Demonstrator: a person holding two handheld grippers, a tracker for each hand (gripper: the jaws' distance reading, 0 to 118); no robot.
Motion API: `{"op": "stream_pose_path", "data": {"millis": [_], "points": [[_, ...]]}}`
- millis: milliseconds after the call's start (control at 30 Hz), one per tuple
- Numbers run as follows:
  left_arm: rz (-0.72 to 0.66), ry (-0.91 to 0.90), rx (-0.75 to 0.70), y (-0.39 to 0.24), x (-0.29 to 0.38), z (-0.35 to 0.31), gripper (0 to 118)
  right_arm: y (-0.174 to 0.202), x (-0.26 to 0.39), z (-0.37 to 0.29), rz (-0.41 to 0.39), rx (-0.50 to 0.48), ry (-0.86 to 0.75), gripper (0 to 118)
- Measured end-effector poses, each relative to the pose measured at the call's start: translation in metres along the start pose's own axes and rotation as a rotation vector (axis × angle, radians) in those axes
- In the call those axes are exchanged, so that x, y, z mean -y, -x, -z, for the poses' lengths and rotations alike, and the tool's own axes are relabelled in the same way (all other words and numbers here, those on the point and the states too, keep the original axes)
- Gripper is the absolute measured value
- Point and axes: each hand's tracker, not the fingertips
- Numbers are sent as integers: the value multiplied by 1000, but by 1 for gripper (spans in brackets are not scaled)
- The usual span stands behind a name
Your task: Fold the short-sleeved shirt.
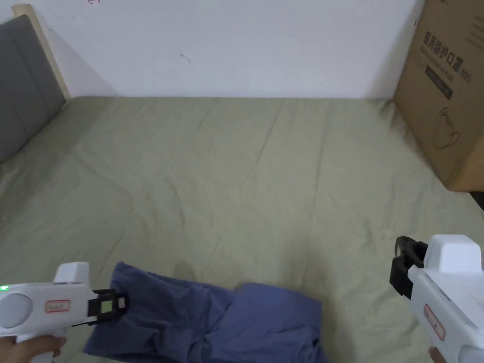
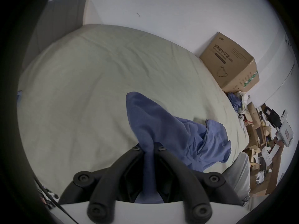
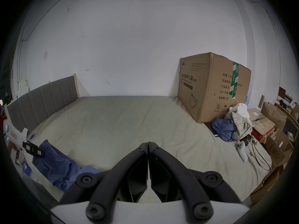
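A blue short-sleeved shirt [image 1: 212, 321] lies crumpled at the near edge of the bed, also seen as the blue shirt [image 2: 178, 130] and the shirt [image 3: 56, 162]. My left gripper [image 1: 122, 302] is shut on the shirt's left edge; in the left gripper view the left gripper [image 2: 148, 146] has the cloth pinched between both jaws and lifted into a peak. My right gripper [image 1: 401, 264] hovers off to the right, away from the shirt. In the right gripper view the right gripper [image 3: 148, 144] has its jaws together with nothing between them.
The bed's pale green sheet [image 1: 246, 175] stretches far ahead. A big cardboard box [image 1: 449, 90] stands at the back right. A grey headboard [image 1: 23, 80] runs along the left. A pile of clothes [image 3: 233, 125] and a white controller [image 3: 242, 150] lie on the right.
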Motion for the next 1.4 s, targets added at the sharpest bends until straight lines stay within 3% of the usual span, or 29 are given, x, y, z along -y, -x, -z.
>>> {"op": "stream_pose_path", "data": {"millis": [267,467,700,833,1100,1167,1333,1400], "points": [[12,0,-56,-57,-20,-24,8,4,4,0,24,-33,-9,0],[165,67,32,-150,-29,-5,8,-3,8,-6,31,-37,-5,0],[304,192,80,-236,-16,52,8,-18,13,-13,50,-21,-11,0],[383,277,39,-271,7,103,8,-26,16,-17,49,-3,-6,0],[397,333,-41,-296,50,170,9,-39,22,-22,53,30,8,0],[397,312,-33,-297,50,163,20,-40,22,-23,54,35,10,0],[267,192,149,-283,35,123,84,-41,19,-23,56,42,9,0],[244,88,170,-278,31,97,89,-40,17,-23,56,42,4,0]]}}
